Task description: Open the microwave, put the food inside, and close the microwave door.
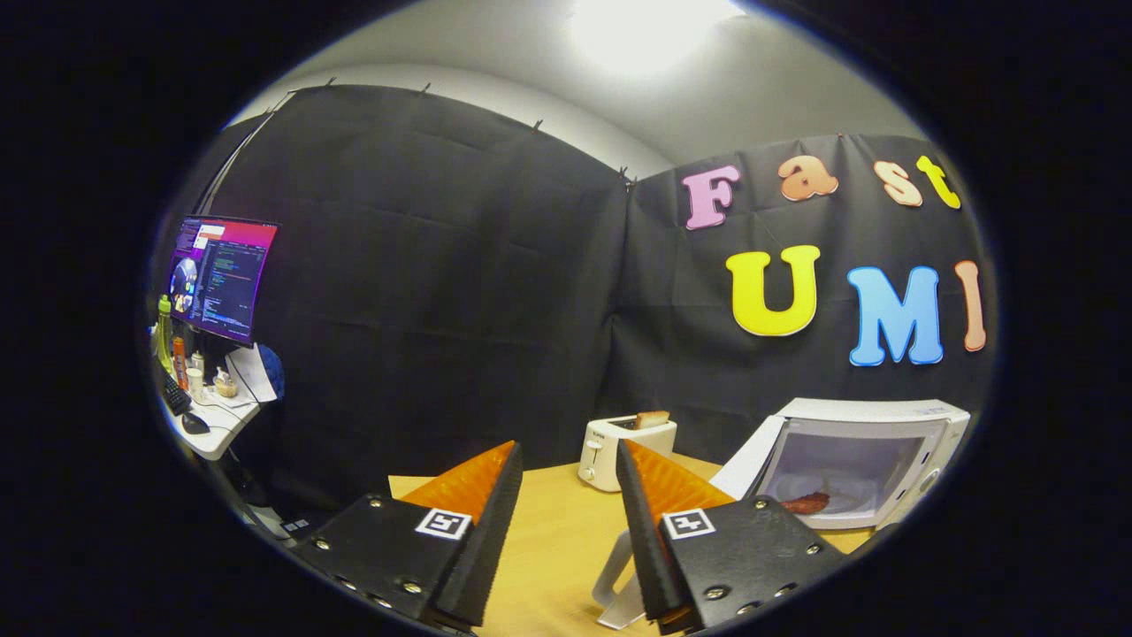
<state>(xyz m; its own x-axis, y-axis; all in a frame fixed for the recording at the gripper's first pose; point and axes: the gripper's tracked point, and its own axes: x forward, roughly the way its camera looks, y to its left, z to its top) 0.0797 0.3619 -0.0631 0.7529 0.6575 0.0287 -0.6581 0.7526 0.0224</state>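
Observation:
The white microwave (871,414) stands on the wooden table (553,531), ahead and to the right of my fingers. Its door (747,460) is swung open toward the left. Inside, a reddish-brown piece of food (806,502) lies on a white plate on the microwave floor. My gripper (569,447) is open, with nothing between its fingers. It hangs above the table, well short of the microwave, and the right finger (650,495) overlaps the lower edge of the open door.
A white toaster (619,449) with a slice of bread (653,418) sticking up stands just beyond the fingers, left of the microwave door. A white curved object (619,588) lies on the table under the right finger. Far left, a desk (217,423) carries a monitor (221,276) and bottles.

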